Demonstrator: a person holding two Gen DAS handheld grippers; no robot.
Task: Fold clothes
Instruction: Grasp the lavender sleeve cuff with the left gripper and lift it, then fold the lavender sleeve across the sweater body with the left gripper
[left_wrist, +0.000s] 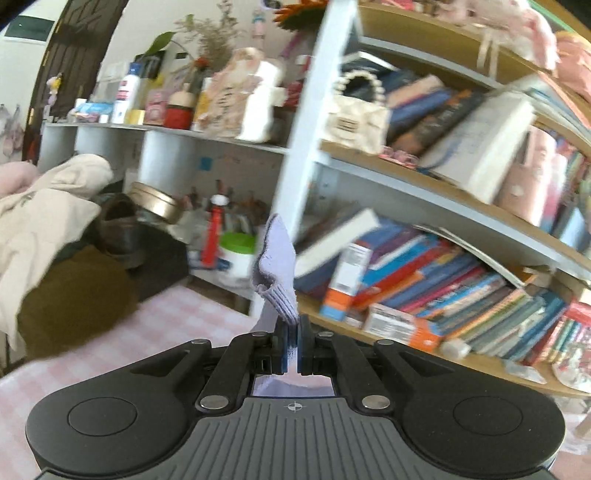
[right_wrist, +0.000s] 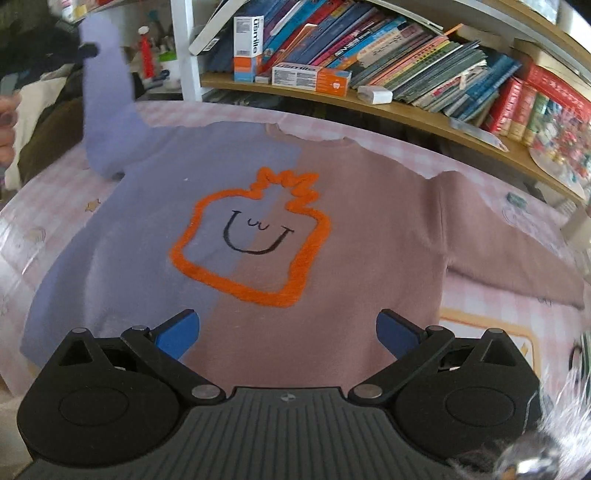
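A two-tone sweater (right_wrist: 258, 206), lilac on its left half and dusty pink on its right, lies face up on the pink checked cloth (right_wrist: 491, 310), with an orange outlined smiley on its chest. Its lilac sleeve (right_wrist: 107, 110) is raised off the surface at the left. My left gripper (left_wrist: 293, 341) is shut on that sleeve's ribbed cuff (left_wrist: 275, 266), which sticks up in front of the bookshelf. My right gripper (right_wrist: 288, 332) hovers open over the sweater's lower hem, its blue pads (right_wrist: 177, 334) wide apart with nothing between them. The pink sleeve (right_wrist: 517, 254) lies stretched out to the right.
A bookshelf (right_wrist: 406, 107) packed with books and boxes runs along the far side of the surface. At the left lie a cream garment (left_wrist: 40, 221) and a brown cushion (left_wrist: 74, 299). A person's hand (right_wrist: 5, 125) shows at the left edge of the right wrist view.
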